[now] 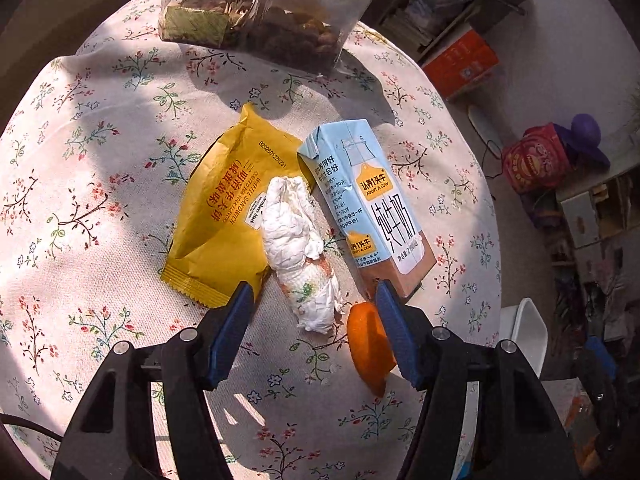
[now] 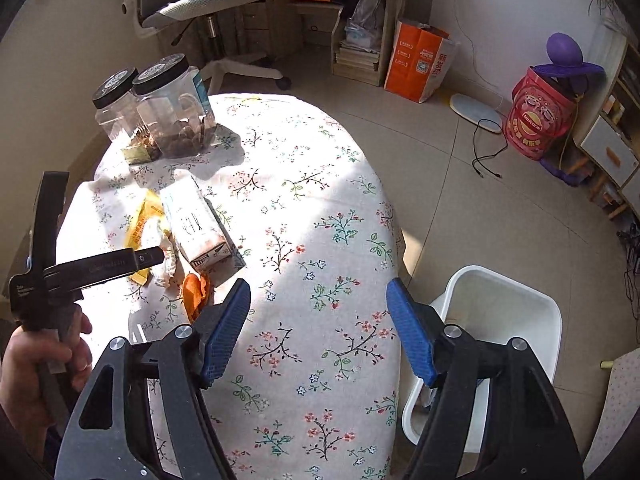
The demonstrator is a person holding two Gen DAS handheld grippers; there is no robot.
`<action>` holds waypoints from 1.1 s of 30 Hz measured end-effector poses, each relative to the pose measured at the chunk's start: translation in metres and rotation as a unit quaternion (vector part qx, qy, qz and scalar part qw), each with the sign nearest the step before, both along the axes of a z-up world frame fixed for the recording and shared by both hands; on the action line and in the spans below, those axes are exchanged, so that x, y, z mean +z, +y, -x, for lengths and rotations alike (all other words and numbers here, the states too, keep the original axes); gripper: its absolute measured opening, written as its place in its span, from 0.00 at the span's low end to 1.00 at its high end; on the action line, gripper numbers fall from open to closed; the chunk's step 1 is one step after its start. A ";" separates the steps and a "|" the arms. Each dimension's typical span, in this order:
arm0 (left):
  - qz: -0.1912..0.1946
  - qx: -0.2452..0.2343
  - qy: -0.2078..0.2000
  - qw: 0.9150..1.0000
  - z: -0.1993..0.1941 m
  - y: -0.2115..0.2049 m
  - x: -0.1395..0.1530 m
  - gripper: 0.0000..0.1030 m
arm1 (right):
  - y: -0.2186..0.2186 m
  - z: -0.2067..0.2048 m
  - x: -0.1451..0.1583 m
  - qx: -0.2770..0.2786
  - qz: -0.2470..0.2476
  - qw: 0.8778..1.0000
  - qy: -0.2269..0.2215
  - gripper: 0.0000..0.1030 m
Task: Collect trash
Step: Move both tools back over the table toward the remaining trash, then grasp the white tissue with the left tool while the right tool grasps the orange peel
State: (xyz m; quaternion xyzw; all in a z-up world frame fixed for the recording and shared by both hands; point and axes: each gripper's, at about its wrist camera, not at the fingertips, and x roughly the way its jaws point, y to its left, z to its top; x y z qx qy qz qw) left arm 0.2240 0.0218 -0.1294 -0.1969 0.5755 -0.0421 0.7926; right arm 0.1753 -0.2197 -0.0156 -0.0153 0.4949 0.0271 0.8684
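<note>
Item: crumpled tissue (image 1: pixel 300 252), white with some colour staining at its near end. I see it at the middle of the left wrist view, lying on the table (image 1: pixel 120 120) between a yellow snack wrapper (image 1: pixel 224 208) on its left and a pale blue milk carton (image 1: pixel 368 200) on its right. It overlaps the wrapper's edge; whether it touches the carton I cannot tell. Its long axis runs from upper centre down toward lower centre of the frame, almost in line with the way my left gripper (image 1: pixel 316 296) points.

Item: orange peel (image 1: pixel 370 344), lower right of centre, just beside the tissue's near end and partly hidden behind the right-hand finger of the left gripper.

Left gripper: jaws apart, nothing between the pads. The tissue's near end sits just above the gap, so I judge a short push forward and down would straddle it across its narrow width.

Right gripper (image 2: pixel 318 300): jaws wide, empty, over bare tablecloth. In its view the trash cluster lies well off to the left of the frame, so the left hand (image 2: pixel 36 360) side is the nearer one.

Item: white bin (image 2: pixel 520 320), lower right of the right wrist view, on the floor just beside the table edge, open at the top.

Other: two clear jars (image 2: pixel 160 108) with black lids, upper left, away from the trash.
</note>
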 end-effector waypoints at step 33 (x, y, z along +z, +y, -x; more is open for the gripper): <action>0.002 0.015 -0.044 0.999 0.024 0.064 0.031 0.25 | 0.124 -0.028 -0.110 0.086 0.014 0.989 0.121 0.54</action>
